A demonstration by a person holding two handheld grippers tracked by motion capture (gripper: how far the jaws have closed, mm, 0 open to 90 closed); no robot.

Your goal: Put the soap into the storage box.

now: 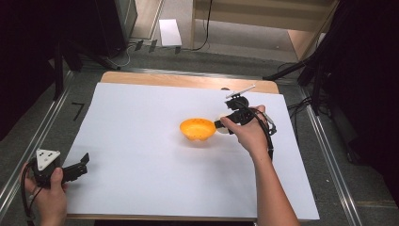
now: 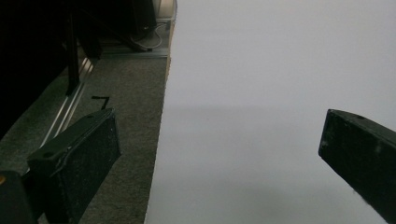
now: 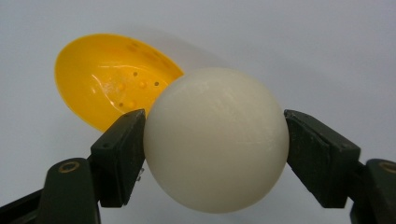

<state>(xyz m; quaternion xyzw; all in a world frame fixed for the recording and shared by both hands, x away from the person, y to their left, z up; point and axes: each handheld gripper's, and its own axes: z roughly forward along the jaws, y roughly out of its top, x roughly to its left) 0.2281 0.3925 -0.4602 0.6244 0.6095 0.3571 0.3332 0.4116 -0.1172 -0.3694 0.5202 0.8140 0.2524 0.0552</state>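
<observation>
High view: I see the right gripper (image 1: pixel 225 125) right of centre frame, the person's right hand (image 1: pixel 249 134) wrapped around it, jaws pointing left at the orange bowl (image 1: pixel 197 129). Something pale sits between the jaw tips, just beside the bowl's right rim; too small here to resolve. Bowl sits mid-frame on the white sheet (image 1: pixel 141 141). Left gripper (image 1: pixel 77 168) is lower left, at the sheet's left edge, well apart from the bowl, jaws splayed, held in the left hand (image 1: pixel 47 197).

Left gripper view: I read the jaws as wide apart, one at lower left, one at lower right, nothing between them. The left jaw hangs over grey carpet (image 2: pixel 121 121), the right over white sheet.

Right gripper view: jaws clamp a white ball (image 3: pixel 215 139) at centre frame, one pad on each side of it. Orange bowl (image 3: pixel 102 84) lies behind the ball, upper left, perforated inside, tilted toward the camera. Whether ball and bowl rim touch, I can't tell.
</observation>
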